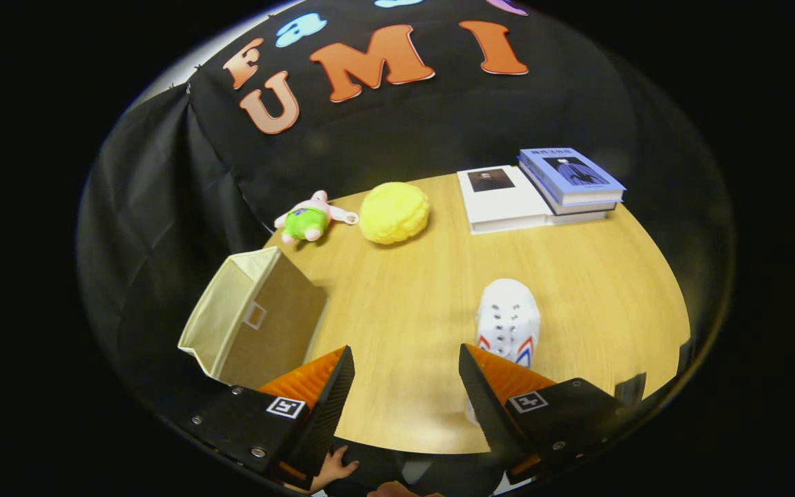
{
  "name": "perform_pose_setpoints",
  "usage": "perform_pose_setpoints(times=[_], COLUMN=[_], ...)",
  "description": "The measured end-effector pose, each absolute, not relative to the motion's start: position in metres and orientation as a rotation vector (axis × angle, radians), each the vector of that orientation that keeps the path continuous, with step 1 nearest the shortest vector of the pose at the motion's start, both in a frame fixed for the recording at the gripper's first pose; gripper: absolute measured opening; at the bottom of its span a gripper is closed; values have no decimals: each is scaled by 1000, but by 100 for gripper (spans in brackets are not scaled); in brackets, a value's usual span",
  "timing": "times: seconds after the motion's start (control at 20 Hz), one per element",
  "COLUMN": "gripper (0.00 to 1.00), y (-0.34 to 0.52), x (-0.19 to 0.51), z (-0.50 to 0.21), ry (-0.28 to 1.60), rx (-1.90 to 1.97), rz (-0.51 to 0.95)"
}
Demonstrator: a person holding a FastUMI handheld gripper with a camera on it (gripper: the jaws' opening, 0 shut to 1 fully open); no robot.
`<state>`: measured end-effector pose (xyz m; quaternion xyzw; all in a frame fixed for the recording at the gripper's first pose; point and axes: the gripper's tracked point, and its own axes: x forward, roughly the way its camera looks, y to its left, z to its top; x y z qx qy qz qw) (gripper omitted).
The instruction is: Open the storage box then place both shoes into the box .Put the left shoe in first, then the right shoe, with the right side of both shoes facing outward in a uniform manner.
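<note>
My gripper (406,362) is open above the wooden table (597,290), with nothing but bare tabletop between its fingers. A white shoe (508,321) with dark eyelets and red and blue trim lies just ahead of the right finger (484,376), toe pointing away; its rear part is hidden behind that finger. A beige fabric storage box (259,317) stands at the table's left edge, beside and ahead of the left finger (328,379). Its top is open, and I cannot see inside it.
A yellow plush ball (394,212) and a small pink and green plush toy (309,219) lie at the far side of the table. At the far right a blue book (570,176) rests on a white book (501,200). A hand (334,468) shows below the left finger.
</note>
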<state>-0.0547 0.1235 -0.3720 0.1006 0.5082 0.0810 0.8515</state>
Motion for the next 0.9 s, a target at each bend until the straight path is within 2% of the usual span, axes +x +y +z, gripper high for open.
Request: perform_pose_setpoints(times=[0.4,0.55,0.85,0.9], gripper=[93,90,74,69], y=[58,48,51,53], x=[-79,-79,-75,-75], z=[-441,-457,-472,-475], ry=[1196,1224,1237,1243], rx=[188,219,312,318], rz=[22,-27,-34,-31])
